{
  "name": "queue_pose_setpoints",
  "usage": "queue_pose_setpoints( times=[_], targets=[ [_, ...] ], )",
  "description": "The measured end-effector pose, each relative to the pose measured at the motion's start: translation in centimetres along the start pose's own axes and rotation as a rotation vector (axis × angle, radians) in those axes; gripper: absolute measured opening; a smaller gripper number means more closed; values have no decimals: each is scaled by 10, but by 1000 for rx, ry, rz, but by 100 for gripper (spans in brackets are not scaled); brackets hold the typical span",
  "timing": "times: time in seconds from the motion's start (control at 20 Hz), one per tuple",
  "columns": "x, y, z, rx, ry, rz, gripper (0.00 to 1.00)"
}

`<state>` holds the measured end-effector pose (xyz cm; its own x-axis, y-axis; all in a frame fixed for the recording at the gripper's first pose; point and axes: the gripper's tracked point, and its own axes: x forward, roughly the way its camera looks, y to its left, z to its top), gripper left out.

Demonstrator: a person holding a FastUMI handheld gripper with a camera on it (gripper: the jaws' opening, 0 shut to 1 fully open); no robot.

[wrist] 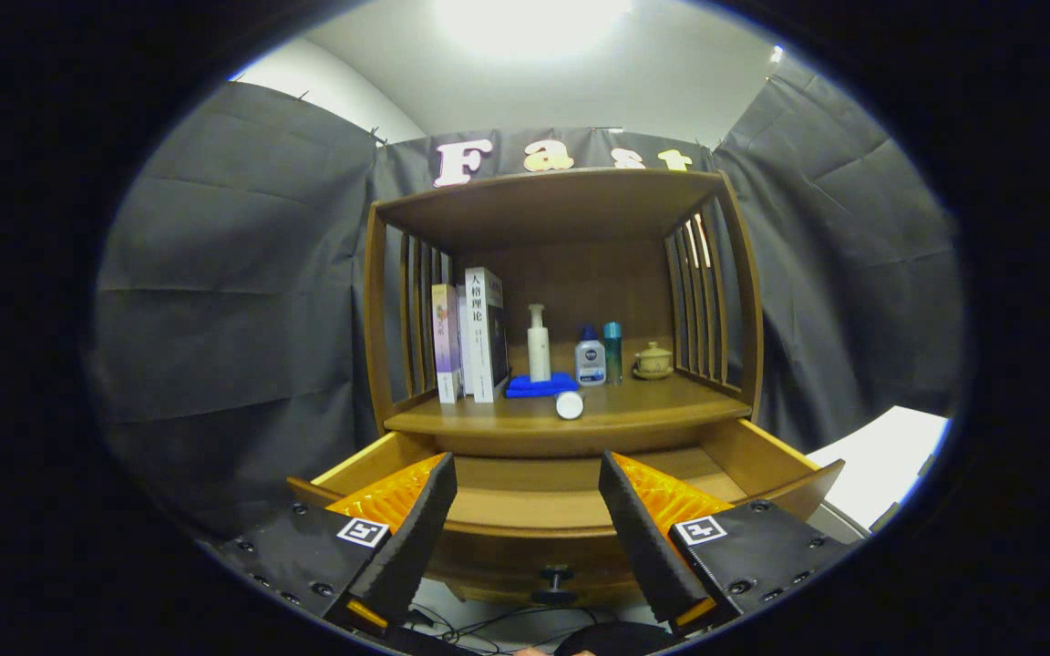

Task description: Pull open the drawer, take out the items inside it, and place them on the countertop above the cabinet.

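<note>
Gripper (528,474) fingers spread wide, empty, over the open wooden drawer (534,510), small white cylinder (570,404), perhaps a tube, on countertop (653,410)

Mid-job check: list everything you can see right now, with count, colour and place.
cabinet: 1, brown wood, ahead
drawer: 1, brown, pulled open below the countertop
knob: 1, dark, drawer front
books: about 3, white and pale, upright at countertop left
pump bottle: 1, white, on blue cloth
capped bottle: 1, white with blue cap
teal bottle: 1
lidded cup: 1, tan
white cylinder: 1, lying near countertop edge
gripper: fingers open, over the drawer
</note>
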<state>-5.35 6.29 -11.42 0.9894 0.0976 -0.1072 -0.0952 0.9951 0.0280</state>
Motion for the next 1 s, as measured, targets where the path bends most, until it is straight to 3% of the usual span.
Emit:
queue_pose_setpoints(
  times=[0.25,0.45,1.0],
  targets=[
    [-5,1,-40,-60,82,-22,98],
    [-6,2,-61,-29,113,-21,98],
    [7,-14,-96,-44,185,-79,98]
  ],
)
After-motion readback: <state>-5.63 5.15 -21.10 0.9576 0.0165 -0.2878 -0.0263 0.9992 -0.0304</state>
